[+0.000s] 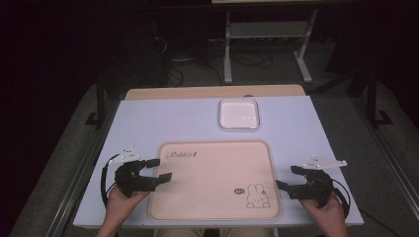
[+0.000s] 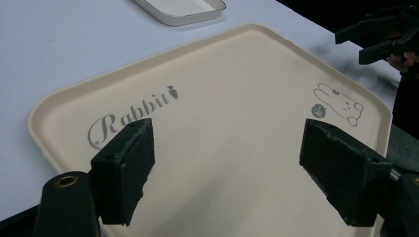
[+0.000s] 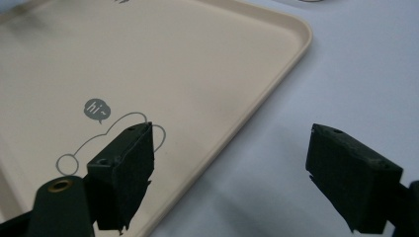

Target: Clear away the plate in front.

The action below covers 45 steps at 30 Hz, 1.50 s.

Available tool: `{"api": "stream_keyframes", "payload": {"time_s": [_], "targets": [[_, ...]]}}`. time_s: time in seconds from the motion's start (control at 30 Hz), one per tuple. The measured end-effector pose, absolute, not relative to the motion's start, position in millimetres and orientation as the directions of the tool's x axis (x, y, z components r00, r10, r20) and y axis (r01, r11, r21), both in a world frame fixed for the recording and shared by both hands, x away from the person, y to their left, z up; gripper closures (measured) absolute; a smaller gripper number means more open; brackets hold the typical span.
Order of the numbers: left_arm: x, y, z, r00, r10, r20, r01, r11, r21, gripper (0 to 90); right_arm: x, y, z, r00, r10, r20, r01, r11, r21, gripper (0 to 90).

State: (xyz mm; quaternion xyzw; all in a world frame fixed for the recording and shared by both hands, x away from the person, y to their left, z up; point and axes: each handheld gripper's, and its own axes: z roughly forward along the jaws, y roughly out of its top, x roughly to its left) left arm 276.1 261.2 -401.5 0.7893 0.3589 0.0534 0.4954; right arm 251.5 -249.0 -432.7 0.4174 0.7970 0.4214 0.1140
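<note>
Jaws of both grippers stood wide with nothing between them. Left gripper (image 1: 160, 169) hovered at the left edge of the beige tray (image 1: 215, 148), its tips reaching just over the rim; in the left gripper view its two black pads (image 2: 129, 163) framed bare tray floor near the grey "Rabbit" lettering (image 2: 131, 114). Right gripper (image 1: 289, 177) sat just off the tray's right edge, over the pale worktop (image 1: 296, 123); in the right gripper view one jaw hung above the rabbit drawing (image 3: 101, 143) with its "hi" speech bubble (image 3: 97, 109), the other over the worktop, so the tray's rim ran between them. Tray lay flat at the near middle of the worktop, empty, long side toward the person, rabbit print (image 1: 257, 196) at its near right corner. Small white square dish (image 1: 239, 113) rested beyond the tray, apart from it, also empty as far as could be seen. Hands mirrored each other on either side, which read as a ready stance for a two-sided lift or shift of the tray: each gripper lined up with a long rim, open enough to take the thin lip. No contact with the tray was evident on either side. Floor, cables and a white stand lay in shadow behind the worktop.
</note>
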Motion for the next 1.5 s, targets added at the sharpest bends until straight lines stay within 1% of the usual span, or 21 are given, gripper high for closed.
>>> {"api": "stream_keyframes", "payload": {"time_s": [0.1,0.3,0.43,0.67,0.77,0.93,1.0,1.03,1.07,1.13,1.2,1.23,1.3,1.37,1.4,1.47,1.5], "targets": [[281,258,-399,0.741,0.615,-0.270,0.512,-0.257,0.820,20.4,252,-249,-432,-0.624,0.762,0.175,0.571,0.291,0.767,17.7],[300,242,-393,0.754,0.578,-0.311,0.525,-0.245,0.815,21.0,251,-248,-433,-0.623,0.762,0.174,0.571,0.293,0.767,17.8],[308,232,-382,0.777,0.564,-0.280,0.500,-0.283,0.819,20.9,252,-248,-433,-0.622,0.762,0.179,0.578,0.293,0.762,17.7],[326,219,-377,0.778,0.550,-0.304,0.521,-0.293,0.801,21.6,252,-249,-433,-0.623,0.761,0.182,0.574,0.286,0.767,18.0],[336,210,-372,0.784,0.544,-0.300,0.514,-0.298,0.804,22.4,253,-248,-433,-0.623,0.760,0.185,0.577,0.287,0.765,18.1],[354,196,-367,0.790,0.542,-0.287,0.508,-0.316,0.802,23.4,253,-250,-433,-0.617,0.764,0.188,0.577,0.277,0.768,18.3],[370,187,-366,0.789,0.542,-0.289,0.515,-0.329,0.791,24.4,253,-250,-433,-0.614,0.766,0.190,0.578,0.273,0.769,18.2],[370,187,-366,0.789,0.542,-0.289,0.515,-0.329,0.791,24.6,252,-251,-432,-0.613,0.767,0.192,0.579,0.270,0.769,18.2],[380,181,-367,0.780,0.554,-0.290,0.524,-0.326,0.787,24.8,252,-251,-432,-0.612,0.767,0.191,0.577,0.268,0.772,18.3],[390,175,-367,0.770,0.551,-0.321,0.545,-0.307,0.780,24.8,252,-252,-432,-0.604,0.772,0.195,0.581,0.259,0.772,18.2],[394,171,-367,0.765,0.559,-0.319,0.549,-0.308,0.777,24.9,252,-252,-432,-0.604,0.773,0.194,0.580,0.259,0.773,18.5],[403,162,-365,0.764,0.561,-0.319,0.553,-0.315,0.771,25.2,252,-252,-433,-0.604,0.773,0.193,0.579,0.259,0.773,18.4],[409,156,-363,0.766,0.563,-0.310,0.551,-0.326,0.768,25.2,251,-252,-432,-0.601,0.776,0.194,0.581,0.257,0.772,17.9],[422,142,-359,0.753,0.571,-0.327,0.566,-0.307,0.765,25.2,251,-253,-431,-0.593,0.778,0.207,0.582,0.236,0.778,18.0],[422,142,-359,0.753,0.571,-0.327,0.566,-0.307,0.765,25.2,251,-253,-431,-0.593,0.778,0.207,0.582,0.236,0.778,18.0],[439,122,-354,0.755,0.582,-0.302,0.560,-0.333,0.759,25.5,251,-253,-431,-0.586,0.784,0.204,0.583,0.234,0.778,17.6],[439,122,-354,0.755,0.582,-0.302,0.560,-0.333,0.759,25.2,251,-253,-431,-0.586,0.784,0.204,0.583,0.234,0.778,17.6]]}}
